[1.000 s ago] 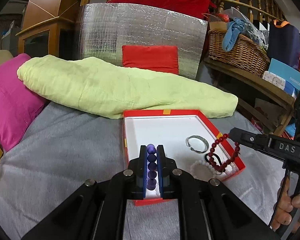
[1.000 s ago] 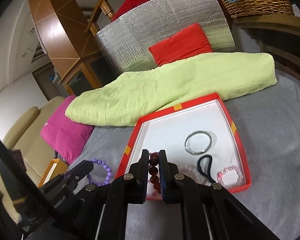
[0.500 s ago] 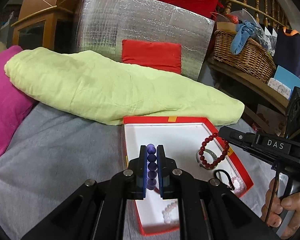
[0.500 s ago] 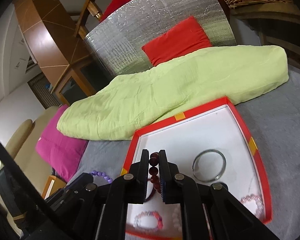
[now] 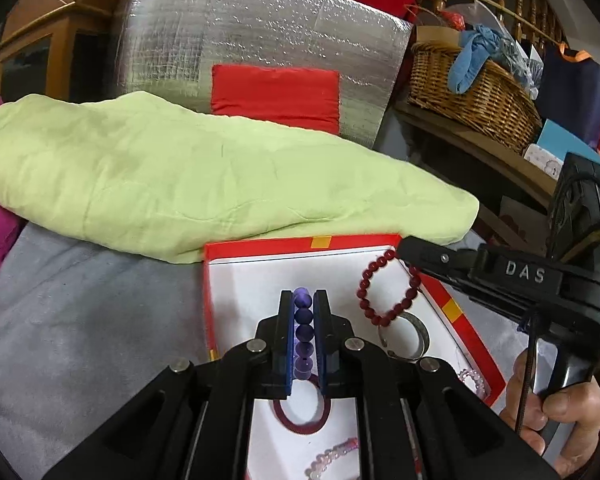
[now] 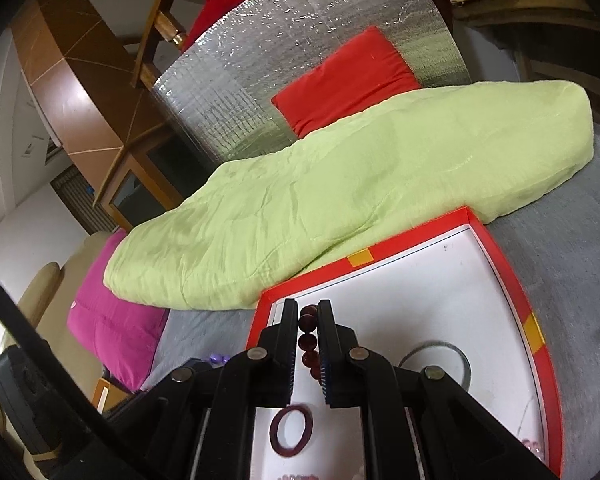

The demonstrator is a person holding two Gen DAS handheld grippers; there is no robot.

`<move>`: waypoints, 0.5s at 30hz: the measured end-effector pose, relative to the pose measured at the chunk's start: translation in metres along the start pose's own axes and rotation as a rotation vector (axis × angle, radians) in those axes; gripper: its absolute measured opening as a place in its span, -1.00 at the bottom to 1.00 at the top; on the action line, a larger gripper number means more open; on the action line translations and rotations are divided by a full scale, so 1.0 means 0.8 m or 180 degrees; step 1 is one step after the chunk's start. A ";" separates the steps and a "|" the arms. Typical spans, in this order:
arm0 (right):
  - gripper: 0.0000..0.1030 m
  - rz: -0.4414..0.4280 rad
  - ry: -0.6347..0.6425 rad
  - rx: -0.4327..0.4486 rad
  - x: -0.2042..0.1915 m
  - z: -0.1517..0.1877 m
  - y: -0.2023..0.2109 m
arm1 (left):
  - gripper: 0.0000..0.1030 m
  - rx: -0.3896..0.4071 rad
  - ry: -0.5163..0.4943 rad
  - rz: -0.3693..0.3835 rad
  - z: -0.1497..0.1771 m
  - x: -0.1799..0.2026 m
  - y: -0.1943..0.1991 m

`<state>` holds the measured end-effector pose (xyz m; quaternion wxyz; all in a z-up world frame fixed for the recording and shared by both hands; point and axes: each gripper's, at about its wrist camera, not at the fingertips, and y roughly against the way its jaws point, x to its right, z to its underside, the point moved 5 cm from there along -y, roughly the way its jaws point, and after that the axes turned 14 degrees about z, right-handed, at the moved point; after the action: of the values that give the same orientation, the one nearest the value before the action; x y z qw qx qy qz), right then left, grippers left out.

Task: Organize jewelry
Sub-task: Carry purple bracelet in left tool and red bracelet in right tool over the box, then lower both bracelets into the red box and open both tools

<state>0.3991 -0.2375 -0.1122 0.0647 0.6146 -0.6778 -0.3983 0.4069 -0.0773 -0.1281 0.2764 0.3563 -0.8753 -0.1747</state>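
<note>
purple beads [image 5: 303, 328] between left claw [image 5: 304, 300] fingers

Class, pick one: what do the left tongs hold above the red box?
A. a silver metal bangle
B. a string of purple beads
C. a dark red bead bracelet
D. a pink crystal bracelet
B: in the left wrist view, the left tongs are shut on the string of purple beads over the red box with white lining.

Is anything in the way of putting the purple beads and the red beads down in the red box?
Nothing visible blocks them. The purple bracelet in the left hand-held gripper and the red bracelet in the right hand-held gripper both hang over the open red box; bare white floor lies below, beside the silver bangle and dark ring.
</note>
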 end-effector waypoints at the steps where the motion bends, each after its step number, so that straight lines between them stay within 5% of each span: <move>1: -0.80 -0.0005 -0.0009 -0.0001 0.001 -0.001 -0.001 | -0.82 -0.0019 -0.0011 0.0007 0.000 0.001 -0.003; 15: -0.79 -0.0131 -0.0110 -0.0079 -0.002 -0.009 -0.048 | -0.82 -0.0176 -0.0047 -0.0003 -0.006 -0.005 -0.039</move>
<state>0.4336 -0.2364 -0.1308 0.0524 0.6206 -0.6610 -0.4185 0.4282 -0.0965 -0.1416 0.2796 0.3477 -0.8720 -0.2016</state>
